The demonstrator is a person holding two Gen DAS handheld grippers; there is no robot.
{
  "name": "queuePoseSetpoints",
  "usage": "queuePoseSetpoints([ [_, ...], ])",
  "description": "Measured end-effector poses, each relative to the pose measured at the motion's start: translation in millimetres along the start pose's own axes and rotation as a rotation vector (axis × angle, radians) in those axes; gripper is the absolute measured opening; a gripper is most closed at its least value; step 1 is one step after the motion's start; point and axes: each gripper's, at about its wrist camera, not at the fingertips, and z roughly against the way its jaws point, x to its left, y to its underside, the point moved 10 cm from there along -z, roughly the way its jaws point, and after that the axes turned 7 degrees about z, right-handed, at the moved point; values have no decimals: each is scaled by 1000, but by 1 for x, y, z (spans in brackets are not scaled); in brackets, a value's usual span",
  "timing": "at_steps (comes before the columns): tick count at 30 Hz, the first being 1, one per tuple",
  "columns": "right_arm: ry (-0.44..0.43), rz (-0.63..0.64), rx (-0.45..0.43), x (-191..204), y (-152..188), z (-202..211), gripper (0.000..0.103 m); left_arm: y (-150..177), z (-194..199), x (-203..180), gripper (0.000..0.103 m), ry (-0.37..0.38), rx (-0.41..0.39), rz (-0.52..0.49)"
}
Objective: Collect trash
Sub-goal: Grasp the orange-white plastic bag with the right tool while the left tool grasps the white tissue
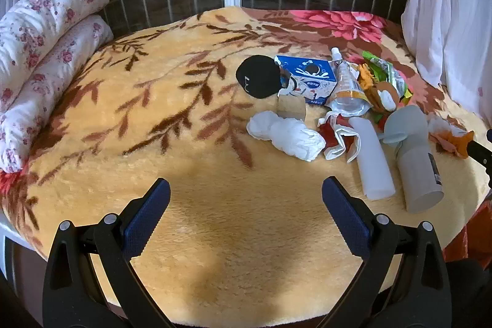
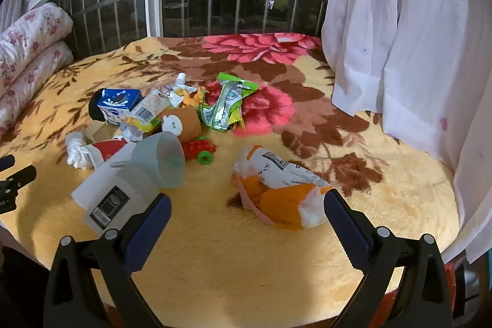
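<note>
Fingers [image 2: 344, 220] on both my grippers spread apart, empty, so I can take the orange wrapper [image 2: 279, 189] off the bed [image 2: 384, 205].

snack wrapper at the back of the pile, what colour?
Bright green with silver and white print; the snack wrapper shows best in the right wrist view.

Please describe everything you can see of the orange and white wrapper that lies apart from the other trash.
The orange and white wrapper is a crumpled, thin bag, plastic or paper by its look, with a barcode printed on its white upper side. It lies flattened on the yellow blanket, apart from the pile, touching nothing else. The open right claw is just before it, its right finger close to the wrapper's white corner.
</note>
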Motion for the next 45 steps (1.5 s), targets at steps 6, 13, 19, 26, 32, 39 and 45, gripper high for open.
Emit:
queuePoseSetpoints([
  [6, 10, 2, 9, -5, 1, -7, 98, 1, -4, -4, 96, 8, -4, -15],
  [13, 16, -6, 25, -11, 4, -15, 98, 3, -7, -4, 96, 10, 8, -3],
  [19, 19, 8, 30, -11, 7, -20, 98, 2, -10, 0, 96, 3, 12, 6],
  [26, -54, 23, 11, -18, 5, -36, 98, 4, -15, 3, 96, -15, 26, 7],
  [32, -102, 144, 80, -30, 4, -86, 99, 6, -17, 5, 96, -15, 29, 10],
  [39, -212, 74, 145, -33, 2, -114, 78, 5, -24, 11, 96, -15, 41, 32],
  [45, -193, 74, 143, -29, -2, -112, 50, 5, -24, 10, 96, -6, 40, 42],
])
